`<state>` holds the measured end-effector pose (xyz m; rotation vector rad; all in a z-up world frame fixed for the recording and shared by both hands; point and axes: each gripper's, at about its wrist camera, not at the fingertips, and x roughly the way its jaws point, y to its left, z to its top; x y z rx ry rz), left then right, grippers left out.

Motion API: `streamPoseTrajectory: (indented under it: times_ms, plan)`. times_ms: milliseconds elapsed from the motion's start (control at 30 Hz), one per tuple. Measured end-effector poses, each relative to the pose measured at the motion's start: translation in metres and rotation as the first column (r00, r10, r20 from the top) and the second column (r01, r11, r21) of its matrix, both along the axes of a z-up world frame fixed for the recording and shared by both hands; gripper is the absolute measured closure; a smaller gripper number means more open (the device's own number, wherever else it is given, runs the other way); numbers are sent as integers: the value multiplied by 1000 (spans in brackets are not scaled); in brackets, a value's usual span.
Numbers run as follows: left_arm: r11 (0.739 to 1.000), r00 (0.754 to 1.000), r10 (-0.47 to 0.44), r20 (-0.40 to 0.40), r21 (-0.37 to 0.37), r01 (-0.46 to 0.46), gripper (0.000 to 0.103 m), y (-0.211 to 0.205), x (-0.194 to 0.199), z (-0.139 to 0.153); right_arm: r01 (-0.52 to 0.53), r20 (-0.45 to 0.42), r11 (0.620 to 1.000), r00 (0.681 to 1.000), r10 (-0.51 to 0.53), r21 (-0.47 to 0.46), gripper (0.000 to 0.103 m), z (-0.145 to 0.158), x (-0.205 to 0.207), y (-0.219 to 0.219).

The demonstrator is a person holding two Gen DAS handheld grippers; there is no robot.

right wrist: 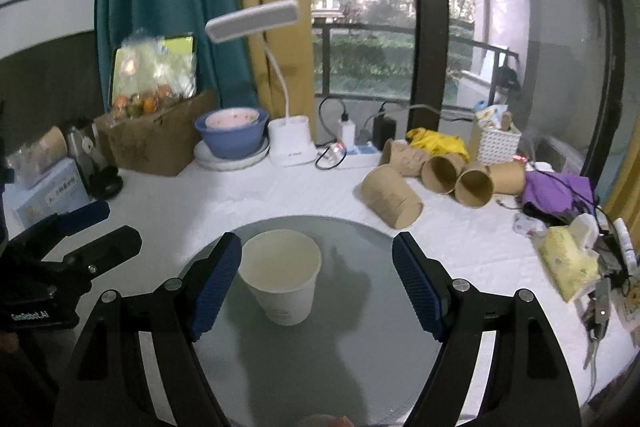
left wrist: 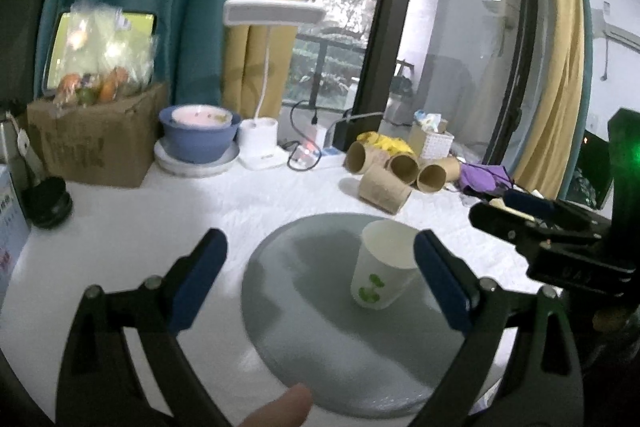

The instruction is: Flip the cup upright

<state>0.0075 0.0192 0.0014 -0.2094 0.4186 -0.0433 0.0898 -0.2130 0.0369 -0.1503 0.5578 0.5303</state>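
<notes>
A white paper cup (left wrist: pixel 382 263) with a green print stands upright, mouth up, on a round grey glass plate (left wrist: pixel 304 339). It also shows in the right wrist view (right wrist: pixel 282 275) on the plate (right wrist: pixel 320 355). My left gripper (left wrist: pixel 320 279) is open, and the cup stands just inside its right finger. My right gripper (right wrist: pixel 316 285) is open, and the cup stands between its fingers close to the left one, untouched. Each gripper shows at the edge of the other's view.
Several brown cardboard cups (right wrist: pixel 432 183) lie on their sides behind the plate. A blue bowl (right wrist: pixel 232 133), a white desk lamp (right wrist: pixel 288 143), a cardboard box (right wrist: pixel 156 143), a power strip and a tissue pack (right wrist: pixel 568 267) crowd the table's back and right.
</notes>
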Motion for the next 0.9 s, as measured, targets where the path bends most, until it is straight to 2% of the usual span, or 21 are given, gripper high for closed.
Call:
streamPoseTrajectory:
  times_ms: [233,400,700,900]
  plan:
    - [997,997,20,80,72,-26,8,-18,-10,29,40,59,998,997,-43,48,22,26,-14,-26]
    - [994,991,46,129,96,-58,8,-25,-16,46,70,102,994,992,-78,85,22,42,-24,-47]
    - [986,986,43,162,153,-69,8,-40,-24,56,103,134,988,984,-119,119,22,54,-36,-71]
    - [985,984,42,173,156,-69,8,-42,-26,60,106,140,986,982,-124,129,22,56,-39,-76]
